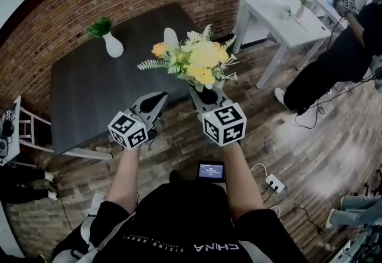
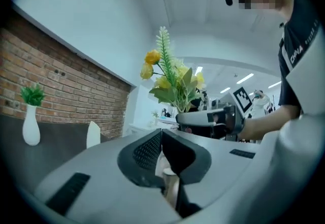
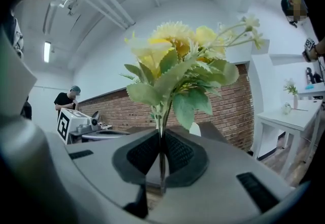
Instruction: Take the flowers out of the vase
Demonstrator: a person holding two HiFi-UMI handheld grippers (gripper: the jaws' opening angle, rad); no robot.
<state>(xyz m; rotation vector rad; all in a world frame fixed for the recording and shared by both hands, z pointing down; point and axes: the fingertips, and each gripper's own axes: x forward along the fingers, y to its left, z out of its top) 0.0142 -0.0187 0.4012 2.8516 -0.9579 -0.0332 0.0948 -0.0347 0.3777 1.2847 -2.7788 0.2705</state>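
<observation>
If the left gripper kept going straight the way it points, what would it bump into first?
Most likely the yellow flowers, held by the right gripper, just right of its line; depth is unclear.

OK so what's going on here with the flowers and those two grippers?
A person is working two handheld grippers by the near edge of a dark table. The right gripper is shut on the stems of the yellow flowers and holds the bunch upright in the air, clear of any vase. The left gripper is shut and empty beside it. On the table a white vase stands with nothing showing in it, and a second white vase holds a green plant.
</observation>
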